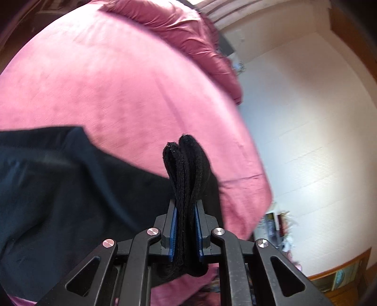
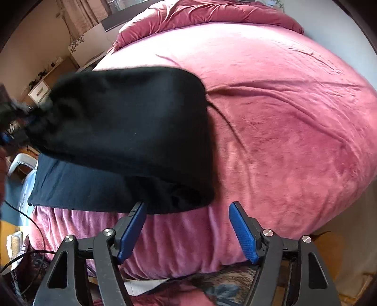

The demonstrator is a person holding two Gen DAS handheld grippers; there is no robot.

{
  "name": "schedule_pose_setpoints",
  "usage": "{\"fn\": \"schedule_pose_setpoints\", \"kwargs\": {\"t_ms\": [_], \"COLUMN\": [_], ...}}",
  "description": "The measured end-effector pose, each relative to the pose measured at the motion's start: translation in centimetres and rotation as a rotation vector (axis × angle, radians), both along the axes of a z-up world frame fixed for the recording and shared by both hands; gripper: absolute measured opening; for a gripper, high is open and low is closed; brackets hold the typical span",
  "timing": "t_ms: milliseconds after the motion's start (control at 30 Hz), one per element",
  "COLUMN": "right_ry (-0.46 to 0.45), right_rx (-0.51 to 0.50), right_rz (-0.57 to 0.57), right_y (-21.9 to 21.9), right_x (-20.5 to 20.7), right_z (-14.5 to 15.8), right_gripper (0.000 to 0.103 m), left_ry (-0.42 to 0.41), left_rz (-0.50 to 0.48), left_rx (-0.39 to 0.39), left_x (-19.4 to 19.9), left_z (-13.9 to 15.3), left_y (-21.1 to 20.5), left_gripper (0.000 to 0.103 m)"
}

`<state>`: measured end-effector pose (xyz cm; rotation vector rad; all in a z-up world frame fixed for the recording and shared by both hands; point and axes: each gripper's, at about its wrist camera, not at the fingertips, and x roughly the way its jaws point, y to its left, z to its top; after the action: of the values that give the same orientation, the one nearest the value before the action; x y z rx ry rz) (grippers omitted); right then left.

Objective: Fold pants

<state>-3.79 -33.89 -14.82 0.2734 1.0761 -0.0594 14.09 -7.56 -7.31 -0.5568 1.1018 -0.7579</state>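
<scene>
Black pants (image 2: 127, 131) lie partly folded on a pink bed (image 2: 282, 117), their upper layer lifted at the left. In the left wrist view my left gripper (image 1: 186, 207) is shut on a bunched thick edge of the pants (image 1: 186, 164), which sticks up between the blue pads; the rest of the pants (image 1: 59, 188) drapes to the left. My right gripper (image 2: 188, 207) is open and empty at the bed's near edge, its left fingertip just at the pants' near edge. The left gripper shows blurred at far left in the right wrist view (image 2: 9, 117).
A bunched pink duvet (image 2: 212, 14) lies along the bed's far side. A nightstand (image 2: 40, 90) stands at far left. Cables (image 2: 23, 216) and clutter lie on the floor left of the bed. A white wall (image 1: 306, 117) is right of the bed.
</scene>
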Motion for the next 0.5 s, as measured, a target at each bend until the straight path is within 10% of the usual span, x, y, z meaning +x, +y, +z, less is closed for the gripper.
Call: {"fn": "schedule_pose_setpoints", "kwargs": {"t_ms": [267, 500], "right_ry": [-0.025, 0.022], "right_rx": [0.015, -0.196], "right_rz": [-0.087, 0.043], "right_y": [-1.4, 2.3], "right_x": [1.7, 2.5], "right_z": [-0.9, -1.3], "right_gripper": [0.042, 0.033], "left_ry": [-0.055, 0.110], "left_rz": [0.010, 0.083], "left_rx": [-0.024, 0.167], "left_x": [-1.0, -2.0], "left_z": [2.8, -6.6], "left_y": [2.7, 6.8], "left_gripper": [0.012, 0.012]}}
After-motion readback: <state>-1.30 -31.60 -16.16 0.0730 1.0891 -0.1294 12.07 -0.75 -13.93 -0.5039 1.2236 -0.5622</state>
